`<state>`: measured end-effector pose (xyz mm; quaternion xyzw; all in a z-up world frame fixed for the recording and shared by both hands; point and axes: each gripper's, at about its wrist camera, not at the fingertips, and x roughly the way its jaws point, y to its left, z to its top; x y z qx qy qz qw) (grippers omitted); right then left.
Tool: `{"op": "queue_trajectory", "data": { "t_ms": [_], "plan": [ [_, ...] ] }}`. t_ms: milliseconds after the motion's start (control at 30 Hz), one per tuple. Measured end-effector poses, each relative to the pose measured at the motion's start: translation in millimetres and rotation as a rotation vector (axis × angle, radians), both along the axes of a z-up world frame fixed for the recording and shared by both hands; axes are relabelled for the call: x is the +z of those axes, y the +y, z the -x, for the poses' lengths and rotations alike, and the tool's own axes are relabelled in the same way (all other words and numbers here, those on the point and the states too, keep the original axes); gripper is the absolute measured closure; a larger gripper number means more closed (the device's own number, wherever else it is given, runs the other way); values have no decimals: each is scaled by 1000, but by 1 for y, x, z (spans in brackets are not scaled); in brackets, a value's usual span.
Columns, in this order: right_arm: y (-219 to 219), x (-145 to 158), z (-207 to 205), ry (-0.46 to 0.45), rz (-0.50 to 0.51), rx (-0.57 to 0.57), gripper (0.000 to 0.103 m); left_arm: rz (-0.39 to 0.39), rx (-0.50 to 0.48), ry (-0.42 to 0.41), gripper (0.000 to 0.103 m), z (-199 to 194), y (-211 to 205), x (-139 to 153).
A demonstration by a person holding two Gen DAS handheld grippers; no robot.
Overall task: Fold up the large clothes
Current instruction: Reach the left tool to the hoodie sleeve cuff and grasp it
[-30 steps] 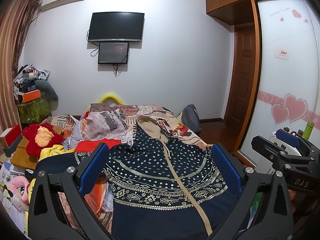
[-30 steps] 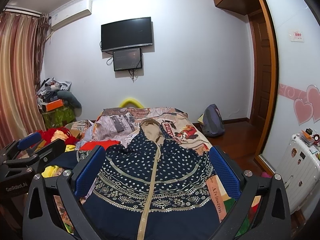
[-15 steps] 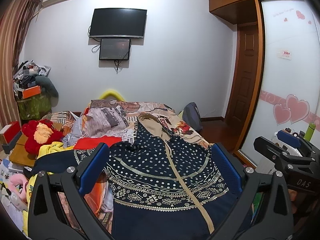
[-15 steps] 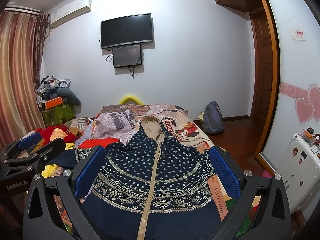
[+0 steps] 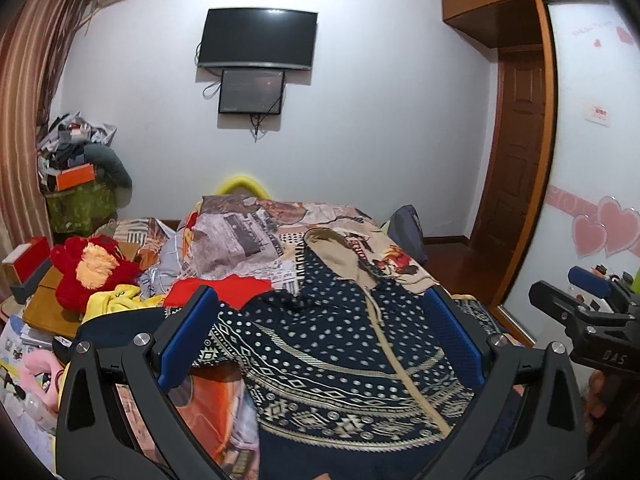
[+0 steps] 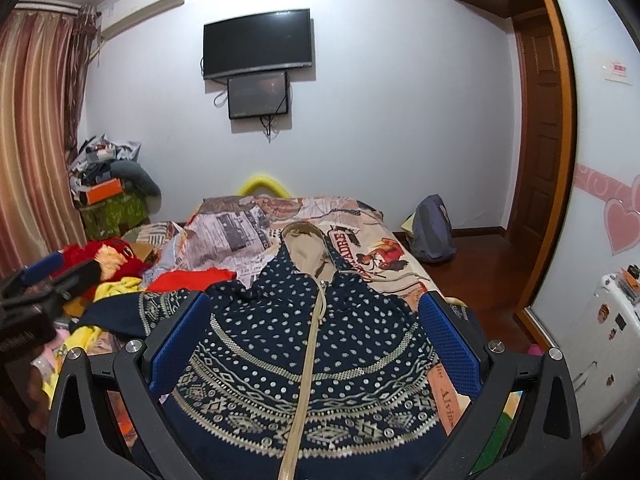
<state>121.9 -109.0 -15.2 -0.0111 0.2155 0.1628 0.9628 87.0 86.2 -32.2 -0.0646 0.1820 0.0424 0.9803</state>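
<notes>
- Left gripper (image 5: 320,344) in my hand: jaws spread wide, blue pads (image 5: 188,336) bare, nothing held, hovering above the near end of the bed (image 5: 400,256).
- Right gripper (image 6: 316,344): same, wide apart, holding nothing, over the same end of the bed.
- Hooded jacket (image 6: 304,344), navy with white dots and patterned bands, lies spread front-up along the bed's middle, tan zipper closed, hood (image 6: 308,244) toward the far end.
- One sleeve (image 6: 132,312) reaches toward the bed's left edge.
- Red cloth (image 5: 224,292) and yellow cloth (image 5: 116,300) are heaped near the left edge, beside a red plush toy (image 5: 88,268).
- Suitcase (image 6: 600,344) stands off the right edge.
</notes>
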Motion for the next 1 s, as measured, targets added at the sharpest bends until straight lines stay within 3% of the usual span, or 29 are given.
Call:
{"op": "queue_trajectory", "data": {
  "t_ms": [100,267,367,500,633,767,867,1000],
  "plan": [
    [9,-11,-21,32,13,13,0,1,56,26,0,-15,29,-10],
    [26,-35,-63,98,43,44,0,-23,256,89,0,-38,91,-37],
    [34,-55,-86,147,64,37,0,6,309,137,0,-48,135,-60],
    [41,-94,-119,278,97,24,0,72,369,214,0,-55,186,-96],
    [40,-115,-135,358,118,18,0,246,383,336,0,-59,243,-143],
    [41,-119,-145,373,138,7,0,444,358,396,0,-56,284,-183],
    [44,-124,-153,391,151,6,0,639,304,383,0,-48,310,-210],
    [51,-132,-163,413,172,10,0,763,328,362,1,-45,335,-231]
  ]
}}
